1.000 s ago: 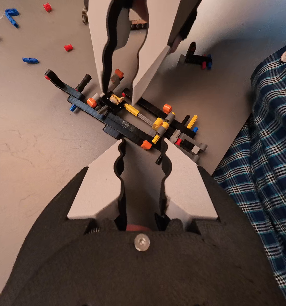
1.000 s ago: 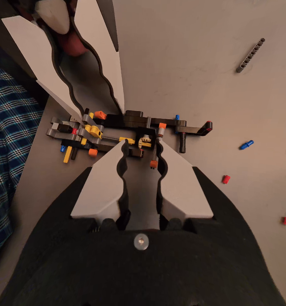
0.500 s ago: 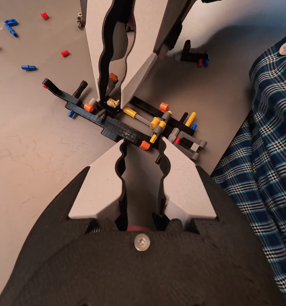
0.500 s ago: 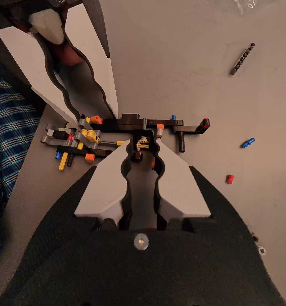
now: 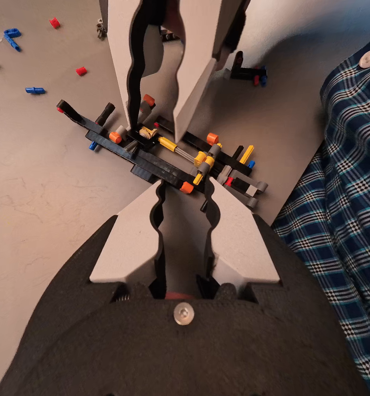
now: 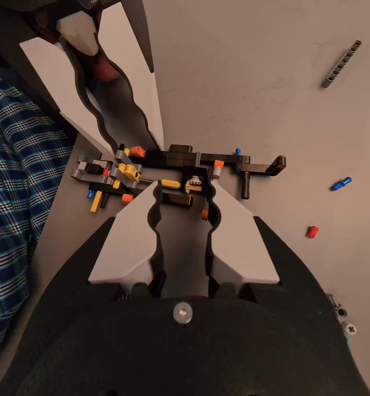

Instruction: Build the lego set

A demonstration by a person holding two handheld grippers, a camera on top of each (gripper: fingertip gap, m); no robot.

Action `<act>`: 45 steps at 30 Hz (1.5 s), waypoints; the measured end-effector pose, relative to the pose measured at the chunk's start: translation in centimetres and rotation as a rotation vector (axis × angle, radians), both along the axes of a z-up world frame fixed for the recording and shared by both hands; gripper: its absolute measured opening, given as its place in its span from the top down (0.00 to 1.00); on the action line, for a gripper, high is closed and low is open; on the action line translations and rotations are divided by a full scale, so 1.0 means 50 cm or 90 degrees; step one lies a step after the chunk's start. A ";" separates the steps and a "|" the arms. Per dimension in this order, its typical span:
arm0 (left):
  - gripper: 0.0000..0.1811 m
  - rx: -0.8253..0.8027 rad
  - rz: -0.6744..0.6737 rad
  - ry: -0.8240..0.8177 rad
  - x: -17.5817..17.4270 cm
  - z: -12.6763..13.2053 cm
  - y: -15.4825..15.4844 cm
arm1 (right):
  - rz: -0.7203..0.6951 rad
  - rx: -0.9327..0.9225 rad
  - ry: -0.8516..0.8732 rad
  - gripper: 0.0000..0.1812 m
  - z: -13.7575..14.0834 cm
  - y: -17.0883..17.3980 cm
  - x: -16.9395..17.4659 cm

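Observation:
The lego assembly [image 5: 158,167] is a long black beam frame with yellow axles, orange bushes and grey connectors, and it lies flat on the table near its edge. It also shows in the right wrist view [image 6: 179,158]. My left gripper [image 5: 185,182] is open, with its tips straddling an orange bush [image 5: 186,187] on one long side. It comes in from the top left of the right wrist view [image 6: 137,151]. My right gripper [image 6: 185,182] is open on the opposite side. Its tips flank a small black frame with a tan gear [image 6: 196,174]. It also shows in the left wrist view [image 5: 156,135].
Loose parts lie on the grey table [image 5: 51,192]: a blue pin [image 5: 35,90], red bushes [image 5: 80,71], a blue angled piece [image 5: 12,38], a small black sub-assembly [image 5: 247,72] and a grey beam [image 6: 341,64]. A person's plaid shirt [image 5: 351,192] is at the table edge. One gripper's finger ends stand about 5 cm off the other's.
Half a second ago my right gripper pushed forward with its jaws narrower around the black gear frame. It has since drawn back a little and its jaws are wider. My left gripper has barely moved.

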State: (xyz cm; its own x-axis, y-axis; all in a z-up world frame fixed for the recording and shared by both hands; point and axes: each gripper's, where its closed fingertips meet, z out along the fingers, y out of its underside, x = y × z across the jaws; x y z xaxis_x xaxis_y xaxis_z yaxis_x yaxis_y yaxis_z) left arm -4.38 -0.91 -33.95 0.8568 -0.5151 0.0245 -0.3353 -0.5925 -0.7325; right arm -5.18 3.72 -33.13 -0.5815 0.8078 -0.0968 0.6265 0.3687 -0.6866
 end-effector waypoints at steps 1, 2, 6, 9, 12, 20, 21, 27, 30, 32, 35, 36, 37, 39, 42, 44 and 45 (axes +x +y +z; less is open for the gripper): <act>0.80 0.000 0.000 -0.001 0.000 0.000 0.000 | 0.001 0.008 0.004 0.80 -0.001 0.002 0.000; 0.81 -0.001 -0.003 -0.001 0.001 0.000 -0.001 | 0.000 0.017 0.010 0.83 -0.003 0.007 -0.001; 0.82 0.001 -0.004 0.001 0.002 0.000 -0.001 | -0.001 0.021 0.017 0.83 -0.005 0.010 0.001; 0.82 0.002 -0.005 0.001 0.002 -0.001 -0.001 | -0.005 0.024 0.017 0.83 -0.005 0.009 0.001; 0.82 0.003 -0.005 0.002 0.002 -0.001 -0.001 | -0.012 0.020 0.022 0.84 -0.005 0.008 0.002; 0.82 0.003 -0.007 0.003 0.003 -0.001 -0.002 | -0.024 0.021 0.030 0.86 -0.005 0.011 0.000; 0.82 0.003 -0.007 0.003 0.003 -0.001 -0.002 | -0.020 0.016 0.028 0.85 -0.006 0.009 0.002; 0.82 0.003 -0.006 0.003 0.002 -0.002 -0.002 | -0.009 0.014 0.010 0.81 -0.006 0.000 0.000; 0.82 0.002 -0.006 0.003 0.002 -0.002 -0.002 | -0.020 0.010 0.015 0.81 -0.006 -0.002 -0.002; 0.82 0.002 -0.006 0.003 0.002 -0.002 -0.002 | -0.024 0.009 0.016 0.81 -0.006 -0.002 -0.002; 0.82 0.002 -0.006 0.003 0.003 -0.002 -0.002 | -0.022 0.013 0.017 0.83 -0.006 0.000 -0.003; 0.82 0.002 -0.006 0.003 0.003 -0.002 -0.002 | -0.021 0.014 0.018 0.84 -0.006 0.001 -0.003; 0.82 0.002 -0.006 0.003 0.003 -0.002 -0.002 | -0.021 0.017 0.021 0.84 -0.005 0.002 -0.004; 0.82 0.003 -0.007 0.003 0.003 -0.002 -0.002 | -0.022 0.020 0.024 0.85 -0.005 0.003 -0.004; 0.82 0.003 -0.008 0.003 0.003 -0.002 -0.003 | -0.024 0.015 0.026 0.86 -0.005 0.004 -0.005; 0.82 0.003 -0.008 0.003 0.003 -0.002 -0.003 | -0.023 0.011 0.027 0.86 -0.005 0.004 -0.005; 0.82 0.004 -0.008 0.003 0.004 -0.002 -0.003 | -0.014 0.013 0.023 0.83 -0.006 0.001 -0.003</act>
